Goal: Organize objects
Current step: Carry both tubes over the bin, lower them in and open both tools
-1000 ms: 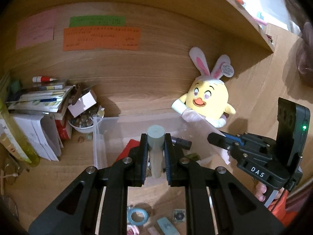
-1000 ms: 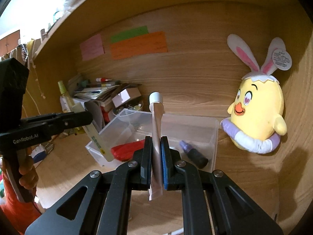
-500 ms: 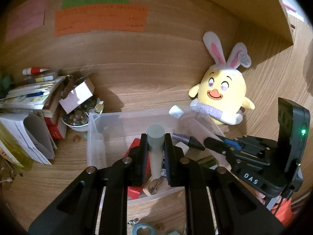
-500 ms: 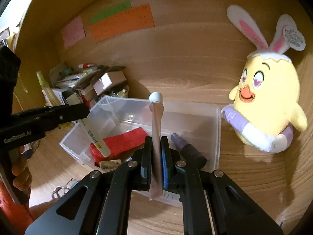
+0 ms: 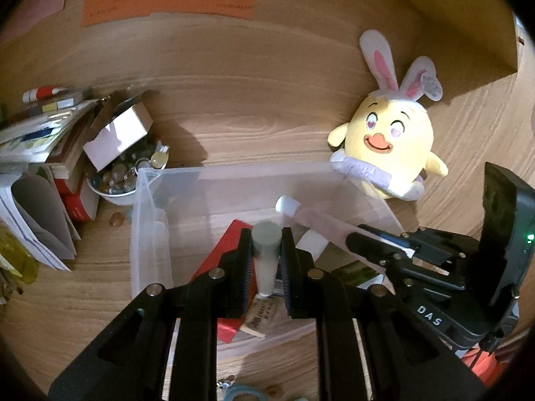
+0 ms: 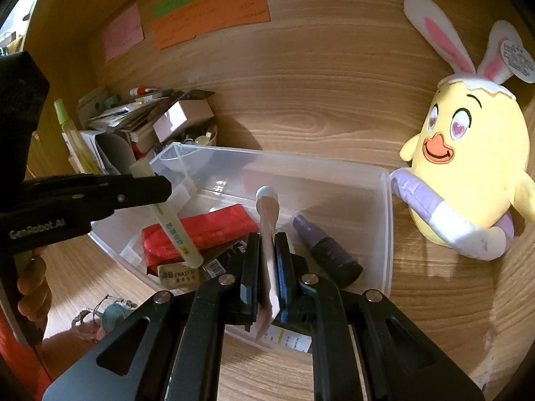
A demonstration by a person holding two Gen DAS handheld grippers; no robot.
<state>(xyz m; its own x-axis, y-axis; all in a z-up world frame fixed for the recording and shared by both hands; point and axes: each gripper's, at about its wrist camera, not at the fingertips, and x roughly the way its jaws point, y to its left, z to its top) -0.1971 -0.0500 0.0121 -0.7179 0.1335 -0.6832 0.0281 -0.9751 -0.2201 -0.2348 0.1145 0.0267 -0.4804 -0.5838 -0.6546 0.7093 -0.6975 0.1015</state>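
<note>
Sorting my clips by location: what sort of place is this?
Probably a home desk nook: paper notes stuck on the wood back wall, piled books, and a plush toy beside a clear bin.

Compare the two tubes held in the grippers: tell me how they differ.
The pale green tube in the left gripper is round and printed; the pink tube in the right gripper is flat and plain. Green cap versus white cap. Both hang over the clear bin, clamped in shut jaws.

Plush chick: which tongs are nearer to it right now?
Right. The right tongs, shut on a pink tube, hang over the bin's end beside the plush chick. The left tongs hang over the far end.
</note>
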